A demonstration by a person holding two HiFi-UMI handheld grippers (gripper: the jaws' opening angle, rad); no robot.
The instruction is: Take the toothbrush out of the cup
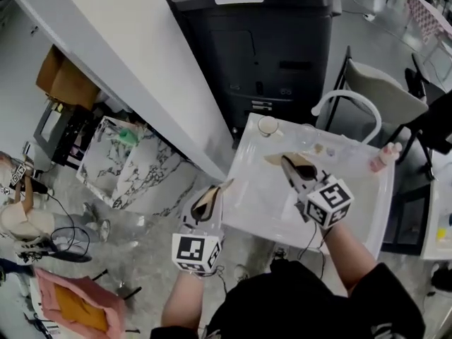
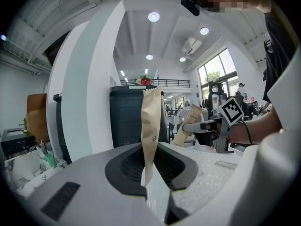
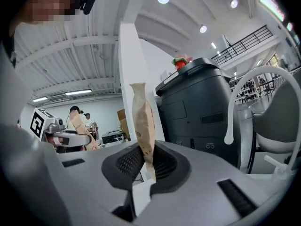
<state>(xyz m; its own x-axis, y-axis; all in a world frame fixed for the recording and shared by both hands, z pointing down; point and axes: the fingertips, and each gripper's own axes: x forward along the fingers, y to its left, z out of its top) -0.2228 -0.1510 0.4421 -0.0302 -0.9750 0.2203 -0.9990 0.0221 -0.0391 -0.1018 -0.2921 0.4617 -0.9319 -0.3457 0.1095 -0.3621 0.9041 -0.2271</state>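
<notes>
The toothbrush cannot be made out in any view. The small round white cup point(image 1: 268, 126) stands on the far left corner of the white rectangular basin point(image 1: 268, 203), apart from both grippers.

Above the middle of the basin, the right gripper point(image 1: 295, 171) point(image 3: 146, 166) has its jaws pressed together on a tan paper sleeve point(image 1: 275, 159) point(image 3: 142, 126), which stands upright between the pads in the right gripper view. Just off the basin's near left edge, over the floor, the left gripper point(image 1: 210, 202) point(image 2: 150, 168) is likewise clamped on a second tan paper sleeve point(image 1: 219, 189) point(image 2: 151, 121), also upright between its pads. Each gripper view shows the other gripper level with it and well apart.

A white arched faucet point(image 1: 346, 97) rises from the basin's far right side, and a pale pink bottle point(image 1: 385, 155) stands at the basin's right rim. Behind the basin is a tall dark grey cabinet point(image 1: 261, 41), and a broad white beam point(image 1: 141, 62) runs diagonally past the basin's left side.
</notes>
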